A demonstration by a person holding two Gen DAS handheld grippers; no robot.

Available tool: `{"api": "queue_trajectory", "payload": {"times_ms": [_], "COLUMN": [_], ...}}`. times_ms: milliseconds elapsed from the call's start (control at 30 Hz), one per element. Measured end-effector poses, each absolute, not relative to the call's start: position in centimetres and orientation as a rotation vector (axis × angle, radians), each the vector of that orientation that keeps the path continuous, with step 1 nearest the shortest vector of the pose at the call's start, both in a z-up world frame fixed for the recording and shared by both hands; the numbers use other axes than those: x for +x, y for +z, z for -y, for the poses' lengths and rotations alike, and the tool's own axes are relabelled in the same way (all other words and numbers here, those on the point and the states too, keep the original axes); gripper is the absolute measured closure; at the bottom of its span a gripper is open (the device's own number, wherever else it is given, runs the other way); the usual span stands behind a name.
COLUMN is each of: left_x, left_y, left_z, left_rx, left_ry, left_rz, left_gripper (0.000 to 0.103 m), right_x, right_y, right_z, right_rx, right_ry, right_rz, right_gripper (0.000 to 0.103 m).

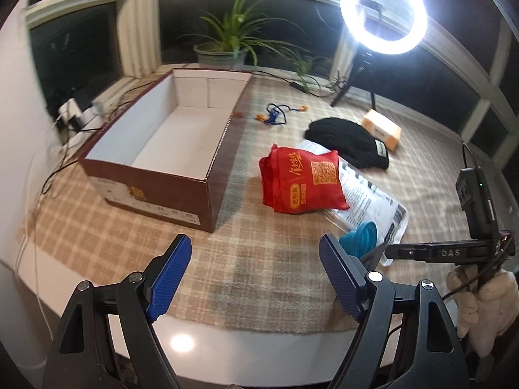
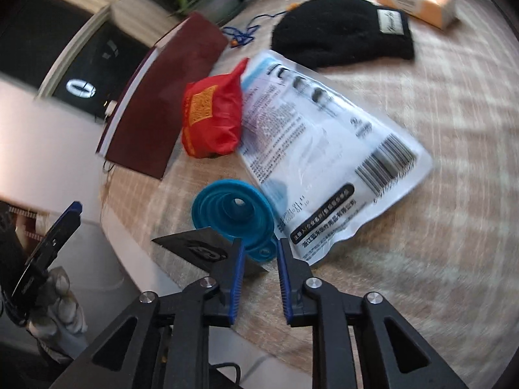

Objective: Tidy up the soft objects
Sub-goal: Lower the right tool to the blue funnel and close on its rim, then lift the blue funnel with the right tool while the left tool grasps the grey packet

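Sorting is only beginning: the box [image 1: 168,136] at the counter's left edge is sitting empty while my right fingers [image 2: 259,278] are narrowing around the blue funnel's [image 2: 233,214] tab near the front edge, left fingers [image 1: 253,278] gaping, red pouch [image 1: 301,181], hat [image 1: 350,142] and packet [image 2: 324,149] waiting.

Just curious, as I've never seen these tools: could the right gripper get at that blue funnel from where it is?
Probably yes. The blue funnel lies just ahead of the right gripper, nothing covers it, and only its far edge meets the white plastic packet.
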State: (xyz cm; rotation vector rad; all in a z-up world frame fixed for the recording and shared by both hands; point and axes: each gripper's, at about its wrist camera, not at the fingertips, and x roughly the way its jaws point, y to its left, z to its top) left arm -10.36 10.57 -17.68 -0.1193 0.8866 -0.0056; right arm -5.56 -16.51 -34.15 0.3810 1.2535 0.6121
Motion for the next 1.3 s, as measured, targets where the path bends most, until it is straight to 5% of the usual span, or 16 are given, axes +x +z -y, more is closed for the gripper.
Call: {"api": "queue_trajectory", "payload": {"times_ms": [1300], "left_x": [-10.4], "left_y": [-23.7], "left_z": [-9.0], "left_rx": [-0.062], "left_ry": [-0.239], "left_rz": [-1.024], "left_gripper": [0.022], "right_x": [-7.3], "right_y": [-34.6], "right_z": [12.6], "right_rx": [0.478], "right_ry": [0.492], "right_rz": [-1.234], "right_gripper": [0.086]}}
